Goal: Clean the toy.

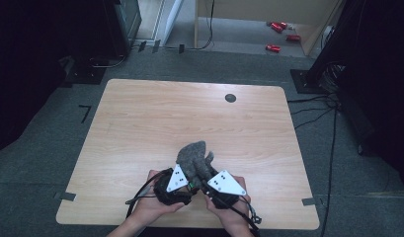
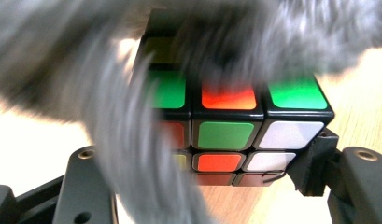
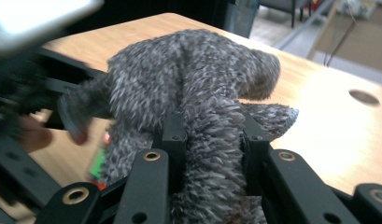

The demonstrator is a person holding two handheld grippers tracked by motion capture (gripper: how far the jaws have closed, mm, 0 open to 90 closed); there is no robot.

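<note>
One pale wooden table is carrying the work, and near its front edge one fuzzy grey cloth is lying bunched up just ahead of two grippers. The high view is showing the person's two hands coming in from the bottom, close together and wrapped around the grippers, each gripper topped by a grey three-cornered plate; both are pointing forward into the cloth. The left gripper and the right gripper are sitting almost side by side there. The left gripper view is revealing what the high view is hiding: one black-framed puzzle cube with green, orange and white stickers, clamped between the left gripper's jaws and partly draped by the blurred cloth. The right gripper view is showing the right gripper's jaws pinching a fold of the cloth, with a sliver of green and red peeking out beneath it.
</note>
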